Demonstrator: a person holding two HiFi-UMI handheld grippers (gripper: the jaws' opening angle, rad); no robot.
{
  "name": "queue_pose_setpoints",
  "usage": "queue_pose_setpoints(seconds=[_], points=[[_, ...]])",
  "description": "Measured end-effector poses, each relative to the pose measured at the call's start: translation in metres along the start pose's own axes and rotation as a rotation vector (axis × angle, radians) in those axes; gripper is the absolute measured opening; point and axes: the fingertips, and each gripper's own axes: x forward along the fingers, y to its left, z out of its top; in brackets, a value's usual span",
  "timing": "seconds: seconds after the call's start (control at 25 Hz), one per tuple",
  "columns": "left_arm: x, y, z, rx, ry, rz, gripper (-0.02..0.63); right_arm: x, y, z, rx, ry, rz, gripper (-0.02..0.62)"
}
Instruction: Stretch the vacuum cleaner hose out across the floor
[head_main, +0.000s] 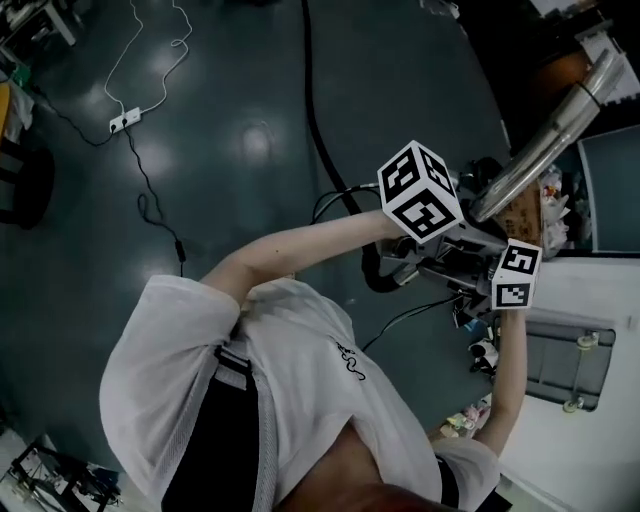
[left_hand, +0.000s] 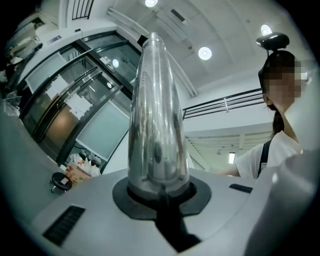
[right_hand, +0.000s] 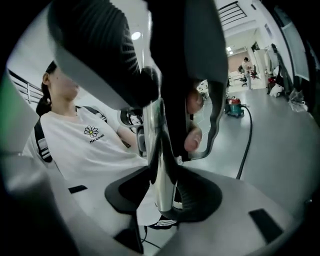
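Both tongs are clamped. Your left gripper (left_hand: 160, 194) pinches the chrome wand (left_hand: 156, 115), and your right gripper (right_hand: 165, 200) pinches the same wand by its black handle (right_hand: 192, 55). The wand is held up, off the floor. The black hose (head_main: 318, 130) runs across the dark floor (head_main: 230, 200) to your hands, w/ a curl near them. The vac body (right_hand: 234, 106) sits well apart. Stretch looks mostly done; that curl is prob. what's left. Count: 1 wand, 1 hose, 1 vac body, 2 grippers, 1 power strip (head_main: 124, 120).

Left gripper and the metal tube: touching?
Touching. Left gripper view: the left gripper is closed around the metal tube at its base, no gap visible.
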Motion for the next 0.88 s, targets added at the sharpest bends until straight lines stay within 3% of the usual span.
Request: queue_pose_setpoints(seconds=[0.2,0.48,0.88], points=[[0.014,-0.002,-0.006,-0.005,0.053,-0.053,0.051,-0.006,-0.002,-0.004,0.030,-0.062,-0.039,0.153],[0.014,-0.009,-0.003,0.010,0.062,-0.070,0.049,-0.007,0.001,0.001,0.014,-0.106,-0.068,0.153],[0.012,-0.002,-0.001,-0.007,0.053,-0.031,0.050,-0.006,0.000,0.001,-0.012,-0.055,-0.045,0.153]])
